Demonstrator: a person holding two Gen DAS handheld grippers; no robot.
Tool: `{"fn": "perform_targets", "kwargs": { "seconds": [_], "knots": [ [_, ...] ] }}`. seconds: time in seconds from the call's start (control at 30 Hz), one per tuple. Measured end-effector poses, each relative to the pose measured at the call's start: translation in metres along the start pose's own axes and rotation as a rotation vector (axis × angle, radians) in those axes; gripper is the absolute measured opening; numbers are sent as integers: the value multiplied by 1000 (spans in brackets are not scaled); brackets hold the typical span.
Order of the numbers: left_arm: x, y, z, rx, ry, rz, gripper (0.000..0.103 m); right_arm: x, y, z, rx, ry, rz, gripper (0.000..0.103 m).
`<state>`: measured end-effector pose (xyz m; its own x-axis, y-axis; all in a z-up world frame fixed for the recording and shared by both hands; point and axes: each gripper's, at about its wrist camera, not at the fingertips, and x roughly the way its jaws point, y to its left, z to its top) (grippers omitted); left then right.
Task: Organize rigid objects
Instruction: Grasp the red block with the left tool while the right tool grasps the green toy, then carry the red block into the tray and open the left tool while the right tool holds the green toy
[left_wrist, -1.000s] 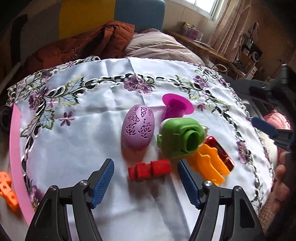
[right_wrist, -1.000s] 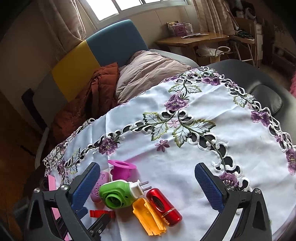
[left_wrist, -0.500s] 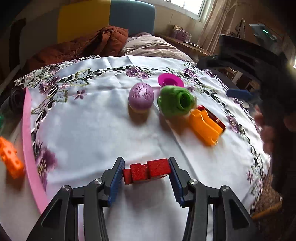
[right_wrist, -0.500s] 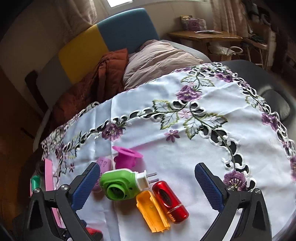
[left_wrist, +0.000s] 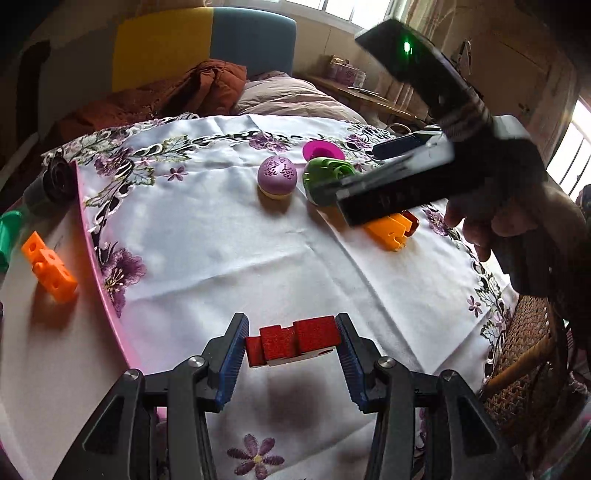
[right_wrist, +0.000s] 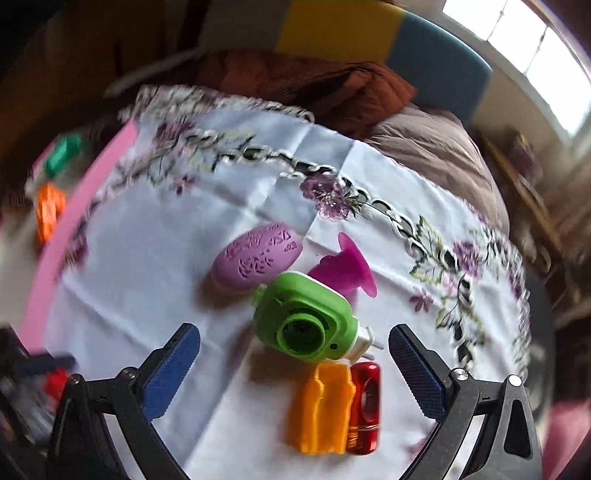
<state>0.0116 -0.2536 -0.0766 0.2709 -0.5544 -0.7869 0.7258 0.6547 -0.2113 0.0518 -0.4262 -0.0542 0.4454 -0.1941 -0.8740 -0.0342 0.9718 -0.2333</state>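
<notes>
Our left gripper (left_wrist: 291, 345) has its two blue pads pressed on both ends of the red block (left_wrist: 293, 341), and we think the block is lifted a little off the white cloth (left_wrist: 229, 236), since a dark shadow lies under it. We hold it by the ends so it cannot slip out. To the left of the red block sits the pink-edged tray (left_wrist: 92, 251), with an orange block (left_wrist: 48, 267) and a green thing already on it, so we guess the red block goes there too. Our right gripper (right_wrist: 293, 369) has its pads spread wide and holds nothing. It hangs just above the green plug toy (right_wrist: 306, 319), maybe to grab it next. Beyond the green plug toy lie the purple egg (right_wrist: 256, 256) and the pink cup (right_wrist: 345, 269). On its near side lie the orange piece (right_wrist: 321, 408) and the red tube (right_wrist: 364, 408), side by side and touching. The cloth has purple flowers sewn around its edge. Past the cloth we see a rumpled brown blanket (left_wrist: 199, 88), a yellow and blue cushion, and a bright window.
</notes>
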Motion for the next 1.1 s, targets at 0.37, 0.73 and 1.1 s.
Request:
{"fn": "perform_targets", "kwargs": {
  "seconds": [0.37, 0.73, 1.1],
  "knots": [
    [-2, 4, -3, -32, 5, -13, 48, 39, -4, 13, -105, 80, -53, 69],
    [-34, 4, -4, -29, -65, -5, 48, -7, 14, 17, 59, -23, 144, 69],
    [-73, 21, -16, -76, -118, 27, 48, 16, 60, -4, 146, 56, 327, 69]
  ]
}}
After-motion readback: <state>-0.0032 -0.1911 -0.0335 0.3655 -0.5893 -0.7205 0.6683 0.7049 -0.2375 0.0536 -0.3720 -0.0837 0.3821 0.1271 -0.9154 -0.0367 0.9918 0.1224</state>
